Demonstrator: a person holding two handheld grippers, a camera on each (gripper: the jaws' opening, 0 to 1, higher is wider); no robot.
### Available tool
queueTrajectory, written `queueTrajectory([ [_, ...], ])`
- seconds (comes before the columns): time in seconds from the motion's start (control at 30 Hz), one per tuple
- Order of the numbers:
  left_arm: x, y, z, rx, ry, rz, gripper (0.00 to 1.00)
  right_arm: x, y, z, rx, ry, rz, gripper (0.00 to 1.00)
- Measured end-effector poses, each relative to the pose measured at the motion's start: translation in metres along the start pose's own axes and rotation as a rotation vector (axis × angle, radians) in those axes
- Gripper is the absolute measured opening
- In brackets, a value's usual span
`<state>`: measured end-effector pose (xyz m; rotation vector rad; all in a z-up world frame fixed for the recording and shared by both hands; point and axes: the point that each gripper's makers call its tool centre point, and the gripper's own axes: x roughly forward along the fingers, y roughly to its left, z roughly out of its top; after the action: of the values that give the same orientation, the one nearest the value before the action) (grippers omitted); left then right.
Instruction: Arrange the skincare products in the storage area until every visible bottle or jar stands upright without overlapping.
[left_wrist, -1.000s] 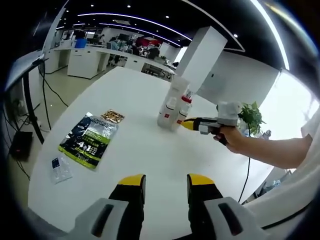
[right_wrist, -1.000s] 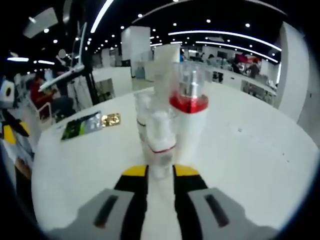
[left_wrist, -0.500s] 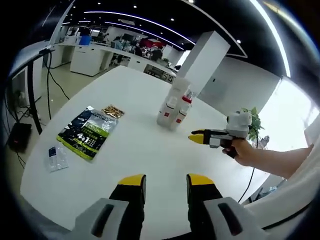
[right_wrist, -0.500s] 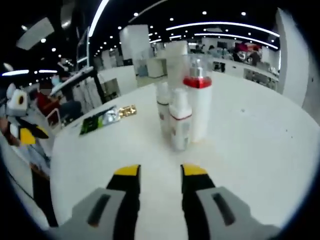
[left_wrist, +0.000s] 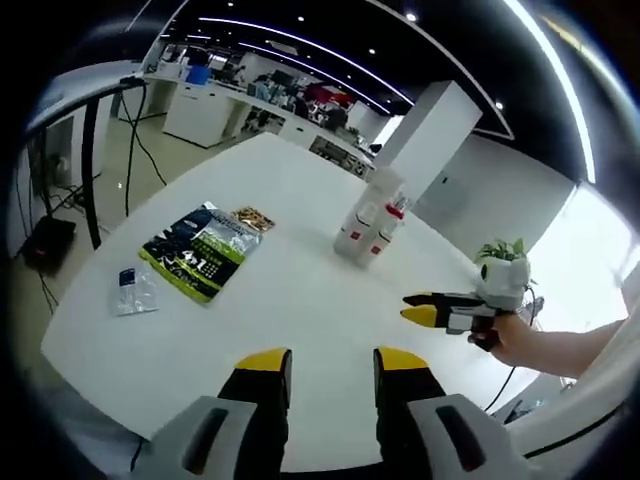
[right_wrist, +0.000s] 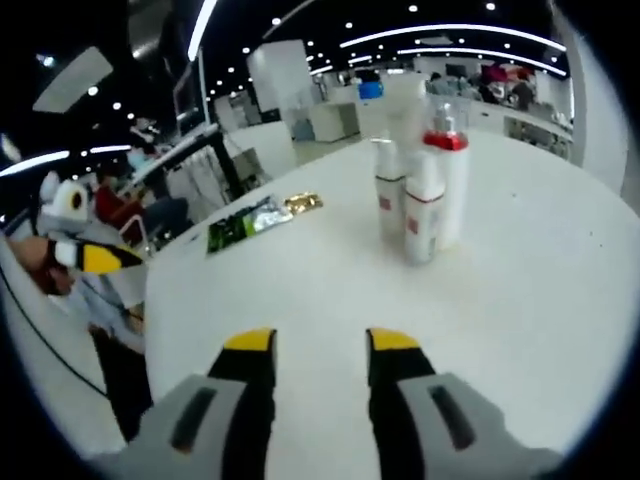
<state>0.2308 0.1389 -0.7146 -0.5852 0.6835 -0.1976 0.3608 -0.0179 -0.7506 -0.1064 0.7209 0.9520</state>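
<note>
Several white skincare bottles stand upright in a tight group on the round white table; one has a red collar and clear cap, and a smaller one with a red band stands in front of it. My left gripper hovers open over the table's near part, with nothing between its jaws. My right gripper is open and empty too, well back from the bottles. In the left gripper view the right gripper is at the right, held by a hand. The left gripper's yellow tip is at the left edge of the right gripper view.
A green and black sachet pack lies flat on the table, with a small gold packet beyond it and a small clear packet nearer the edge. A potted plant sits past the right gripper. Office desks and cables surround the table.
My right gripper has let go of the small bottle, opened, and drawn back from the group. The left view has also pulled back.
</note>
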Motion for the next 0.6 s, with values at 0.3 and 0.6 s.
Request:
queueTrajectory([
  [0.3, 0.012, 0.037, 0.026, -0.108, -0.071, 0.019, 0.34, 0.005, 0.04, 0.013, 0.012, 0.075, 0.066, 0.35],
  [0.6, 0.039, 0.092, 0.077, -0.021, -0.119, 0.063, 0.36, 0.038, 0.065, 0.047, 0.093, 0.082, 0.096, 0.38],
])
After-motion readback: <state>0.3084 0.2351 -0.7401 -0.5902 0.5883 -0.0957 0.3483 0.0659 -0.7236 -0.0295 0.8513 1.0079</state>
